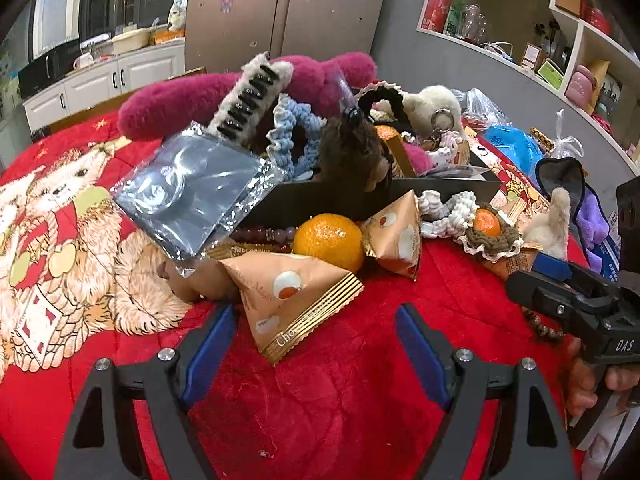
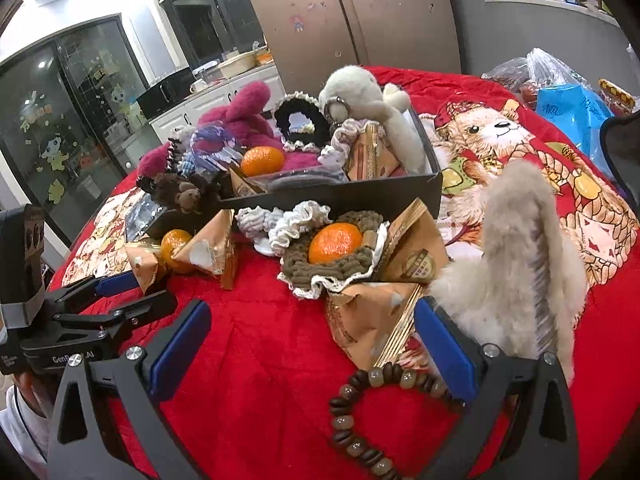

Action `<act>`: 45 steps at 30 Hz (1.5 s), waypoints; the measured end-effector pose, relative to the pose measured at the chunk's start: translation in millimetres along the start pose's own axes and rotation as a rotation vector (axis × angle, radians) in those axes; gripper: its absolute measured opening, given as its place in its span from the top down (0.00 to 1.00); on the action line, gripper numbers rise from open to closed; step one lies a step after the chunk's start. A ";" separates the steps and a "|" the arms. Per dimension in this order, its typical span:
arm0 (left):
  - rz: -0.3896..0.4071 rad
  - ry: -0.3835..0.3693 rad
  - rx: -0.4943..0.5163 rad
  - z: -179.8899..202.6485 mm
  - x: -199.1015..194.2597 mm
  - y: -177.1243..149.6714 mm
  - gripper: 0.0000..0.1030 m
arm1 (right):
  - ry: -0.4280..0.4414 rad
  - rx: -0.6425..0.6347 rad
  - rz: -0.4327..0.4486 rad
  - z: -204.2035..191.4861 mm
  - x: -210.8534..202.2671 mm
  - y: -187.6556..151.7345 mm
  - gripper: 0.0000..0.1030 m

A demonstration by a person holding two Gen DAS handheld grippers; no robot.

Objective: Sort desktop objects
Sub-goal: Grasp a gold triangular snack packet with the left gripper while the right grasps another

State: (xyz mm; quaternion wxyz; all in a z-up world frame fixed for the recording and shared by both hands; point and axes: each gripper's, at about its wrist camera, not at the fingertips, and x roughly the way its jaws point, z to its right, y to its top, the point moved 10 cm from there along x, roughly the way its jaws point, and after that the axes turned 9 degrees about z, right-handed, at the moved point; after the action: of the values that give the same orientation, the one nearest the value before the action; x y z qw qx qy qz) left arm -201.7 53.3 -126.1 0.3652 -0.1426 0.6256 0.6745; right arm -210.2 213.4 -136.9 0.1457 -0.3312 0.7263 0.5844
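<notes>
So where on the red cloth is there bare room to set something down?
Bare red cloth lies between the left gripper and the snack packet; another patch left of the bead bracelet. Around the black box it is crowded.

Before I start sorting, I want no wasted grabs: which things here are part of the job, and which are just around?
Job: tangerine, snack packet, bead bracelet, black box.
Around: fridge, shelves, blue bag.
</notes>
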 end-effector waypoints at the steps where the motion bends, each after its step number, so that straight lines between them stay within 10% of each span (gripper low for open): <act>1: -0.002 -0.001 0.000 -0.3 0.1 -0.3 0.19 | 0.000 0.003 -0.002 0.7 0.7 -0.5 0.01; 23: -0.043 0.098 0.123 6.0 9.2 -7.0 0.16 | -0.130 -0.037 -0.074 10.7 16.0 -12.0 0.00; 27: -0.040 0.096 0.122 5.5 8.9 -6.2 0.18 | -0.175 -0.039 -0.059 15.9 13.5 -10.1 0.18; 30: -0.021 0.114 0.122 4.5 5.8 -4.2 0.42 | -0.189 -0.006 -0.037 23.3 8.1 -7.4 0.47; 35: -0.001 0.147 0.112 0.5 2.5 -1.7 0.74 | -0.137 0.010 -0.022 20.1 3.9 -4.6 0.61; 45: 0.005 0.164 0.096 -3.7 -2.1 -1.4 0.82 | -0.084 0.006 -0.028 3.6 1.4 -8.4 0.63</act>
State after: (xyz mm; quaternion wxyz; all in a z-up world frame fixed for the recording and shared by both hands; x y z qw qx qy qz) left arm -200.3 49.1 -126.5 0.3174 -0.1780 0.6854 0.6307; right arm -206.4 215.5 -145.0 0.1852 -0.3163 0.7165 0.5935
